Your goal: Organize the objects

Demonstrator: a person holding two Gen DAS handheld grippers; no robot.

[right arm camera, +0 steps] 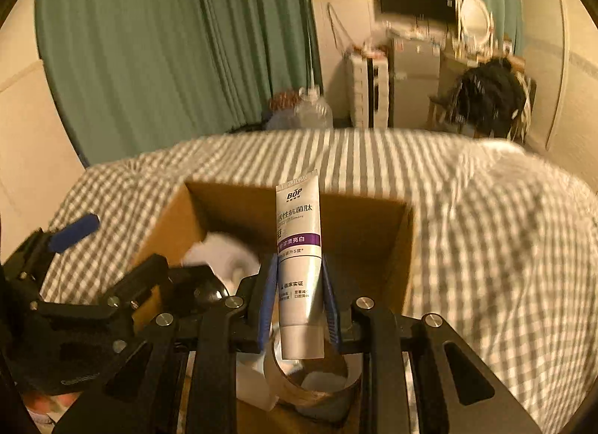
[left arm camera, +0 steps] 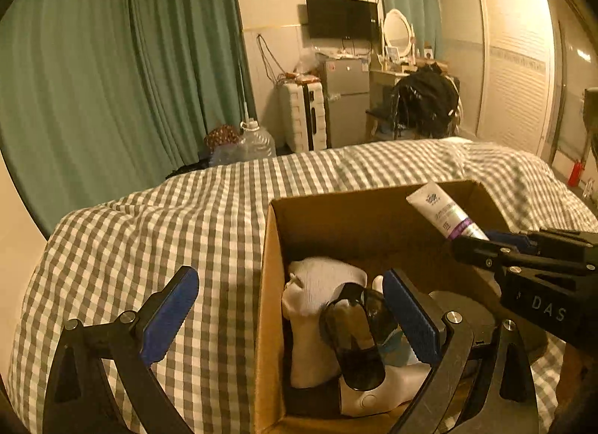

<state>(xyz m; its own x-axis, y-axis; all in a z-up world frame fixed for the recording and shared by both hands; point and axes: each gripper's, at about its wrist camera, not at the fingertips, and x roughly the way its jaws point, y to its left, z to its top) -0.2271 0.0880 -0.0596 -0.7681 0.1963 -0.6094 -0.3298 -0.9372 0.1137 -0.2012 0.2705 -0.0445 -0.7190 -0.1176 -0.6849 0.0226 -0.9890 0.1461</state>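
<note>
Toothpaste tube [left arm camera: 444, 214] in the left wrist view slants over the far right corner of the cardboard box [left arm camera: 269, 247], its flat crimped end up and to the left, its lower end pinched in the right gripper [left arm camera: 482, 241] that reaches in from the right. The left gripper [left arm camera: 291, 314] stands wide open and empty, one finger over the checked bedcover [left arm camera: 168, 217], the other inside the box. The box holds a white sock [left arm camera: 317, 284], a dark glossy case [left arm camera: 355, 344] and a white item beneath. In the right wrist view the tube [right arm camera: 299, 247] stands nearly upright, long axis vertical, crimped end up and cap end down, clamped between the blue pads [right arm camera: 267, 307] above the box [right arm camera: 396, 247]. A roll of tape [right arm camera: 317, 385] lies just below the cap.
</note>
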